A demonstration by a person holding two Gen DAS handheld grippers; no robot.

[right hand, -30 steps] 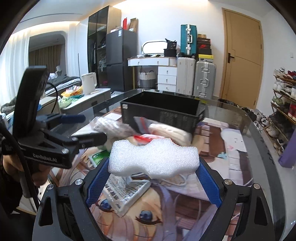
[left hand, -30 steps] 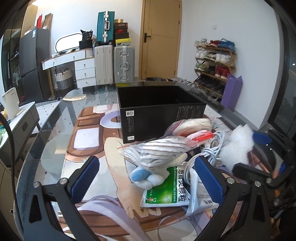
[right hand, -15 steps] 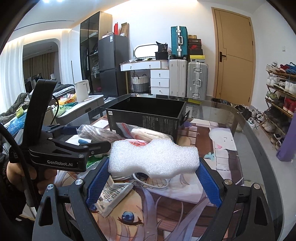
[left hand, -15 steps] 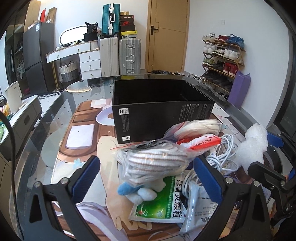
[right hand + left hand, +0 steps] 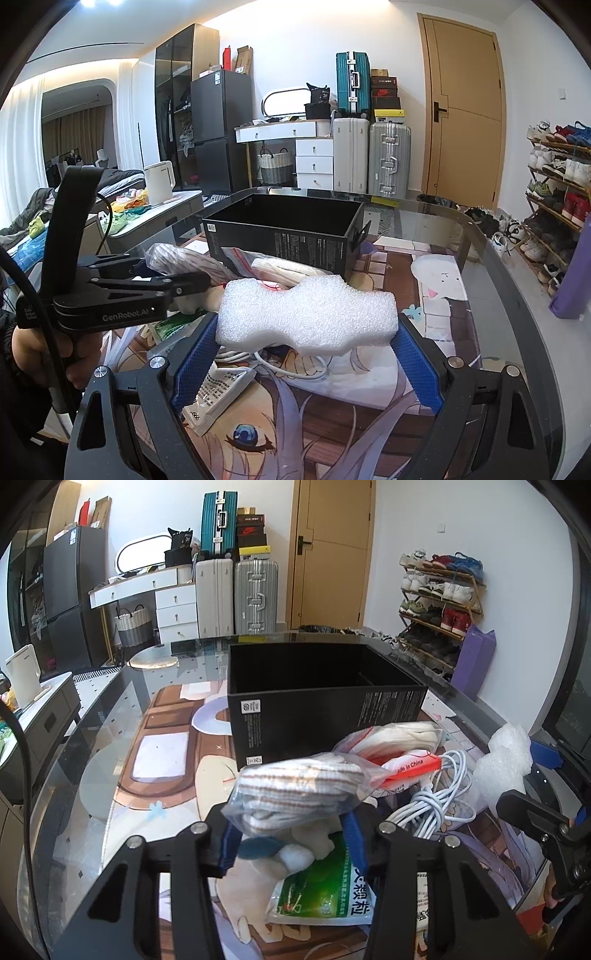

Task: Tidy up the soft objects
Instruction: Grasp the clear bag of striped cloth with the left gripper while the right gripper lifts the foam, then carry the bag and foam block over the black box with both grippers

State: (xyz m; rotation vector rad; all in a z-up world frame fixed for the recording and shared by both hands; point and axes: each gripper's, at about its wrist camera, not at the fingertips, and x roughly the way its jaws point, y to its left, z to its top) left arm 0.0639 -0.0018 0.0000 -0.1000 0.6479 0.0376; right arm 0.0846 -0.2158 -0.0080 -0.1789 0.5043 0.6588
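Left gripper [image 5: 291, 843]: clamped on a clear bag of striped socks [image 5: 299, 790], its 2 blue pads pressing the bag's lower sides; the bag is lifted above the clutter on the table.
Right gripper [image 5: 304, 354]: clamped on a white foam block [image 5: 308, 314], held level between its 2 blue pads, above the table.
Box [image 5: 317, 698]: black, open on top, standing on the table just behind the pile; nothing shows inside it from either view.
Second bag [image 5: 399, 734]: clear, holding pale cloth, lying against the near wall of the box, right of the socks.
Red label [image 5: 410, 766]: reads "Made in China", lying just below the second bag.
Cable [image 5: 439, 797]: white, coiled, on the table right of the socks and beside the foam.
Plush [image 5: 291, 849]: blue and white, under the socks, partly hidden by the left gripper.
Green packet [image 5: 325, 897]: flat on the table, below the plush.
White packet [image 5: 218, 391]: lying on the table under the right gripper's left pad.
Table [image 5: 96, 775]: glass top over a cartoon print mat.
Person's hand [image 5: 44, 354]: gripping the handle of the left gripper, seen from the right wrist view.
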